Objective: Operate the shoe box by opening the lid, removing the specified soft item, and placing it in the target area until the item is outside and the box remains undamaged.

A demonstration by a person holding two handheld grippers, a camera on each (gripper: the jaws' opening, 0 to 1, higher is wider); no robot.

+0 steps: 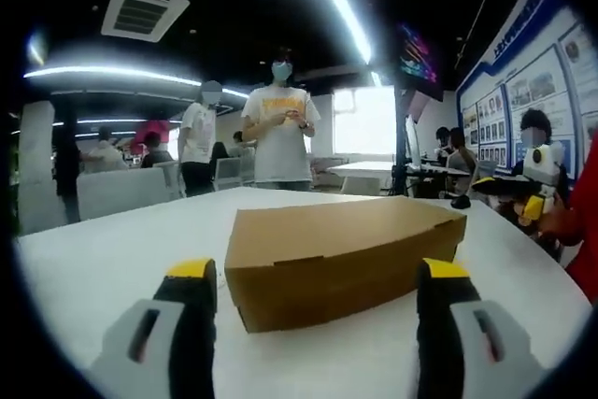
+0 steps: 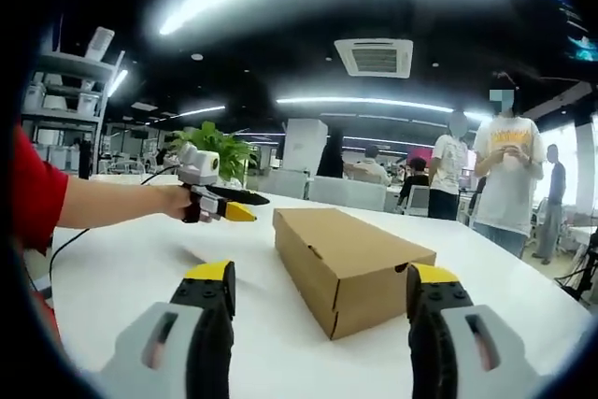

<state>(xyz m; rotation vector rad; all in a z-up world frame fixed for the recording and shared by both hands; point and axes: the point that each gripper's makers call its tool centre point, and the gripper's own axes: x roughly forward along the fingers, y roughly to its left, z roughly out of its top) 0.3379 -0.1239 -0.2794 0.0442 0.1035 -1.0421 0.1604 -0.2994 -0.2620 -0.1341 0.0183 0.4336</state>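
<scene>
While we are working in a big open office with ceiling strip lights, people standing behind and a poster wall whose writing is too small to read, a white table (image 1: 112,259) is carrying the closed, unmarked cardboard shoe box (image 1: 336,254). Its long axis is running away from the right gripper (image 2: 318,310). We are holding both the right gripper and the left gripper (image 1: 318,301) spread wide, touching nothing.

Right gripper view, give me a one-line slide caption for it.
Closed cardboard shoe box on a white table, framed by the open right claw, left claw held beyond it.
</scene>
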